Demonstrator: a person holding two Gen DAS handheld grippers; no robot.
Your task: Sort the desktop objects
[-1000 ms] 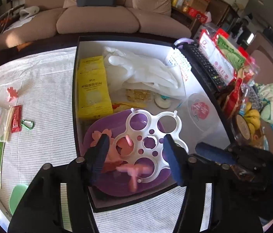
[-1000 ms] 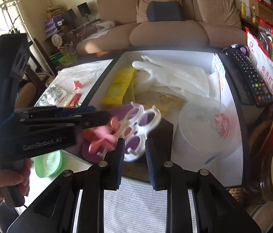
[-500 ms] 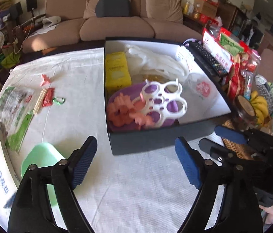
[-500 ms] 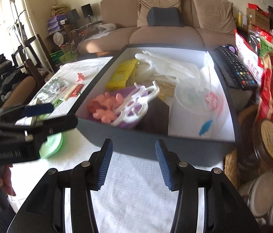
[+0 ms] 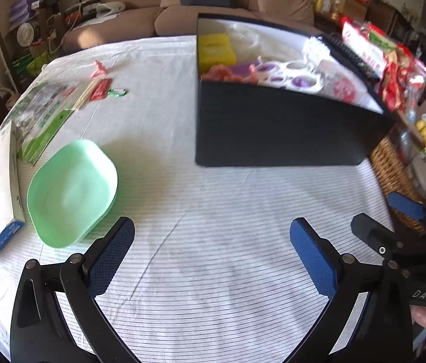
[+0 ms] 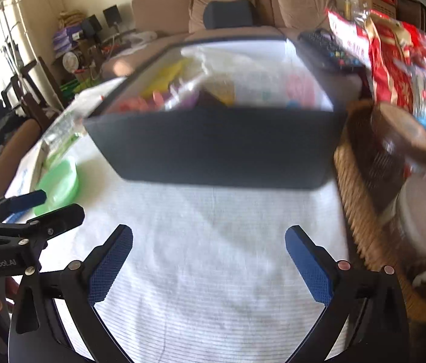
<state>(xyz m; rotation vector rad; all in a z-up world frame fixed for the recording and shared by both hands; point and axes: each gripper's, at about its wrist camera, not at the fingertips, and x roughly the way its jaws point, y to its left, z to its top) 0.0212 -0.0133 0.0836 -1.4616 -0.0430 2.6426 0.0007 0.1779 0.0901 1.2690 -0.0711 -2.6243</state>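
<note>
- The left tongs (image 5: pixel 211 236) stand wide with nothing between them; their jaws have just been opening.
- The right tongs (image 6: pixel 208 243) stand wide and hold nothing too; their jaws have also just been opening.
- Both tongs hang over the white striped cloth on the bench (image 5: pixel 213 272), near the tall black cardboard box (image 5: pixel 273 130).
- The box already holds a yellow packet (image 5: pixel 214 50) and a white plastic ring tray (image 5: pixel 288 72), likely so small things stay together.
- The two stacked soft green plastic plates (image 5: pixel 72 192) sit on the cloth, just beside the left tongs.
- I think the plates get picked next, since wide jaws fit over a rim.
</note>
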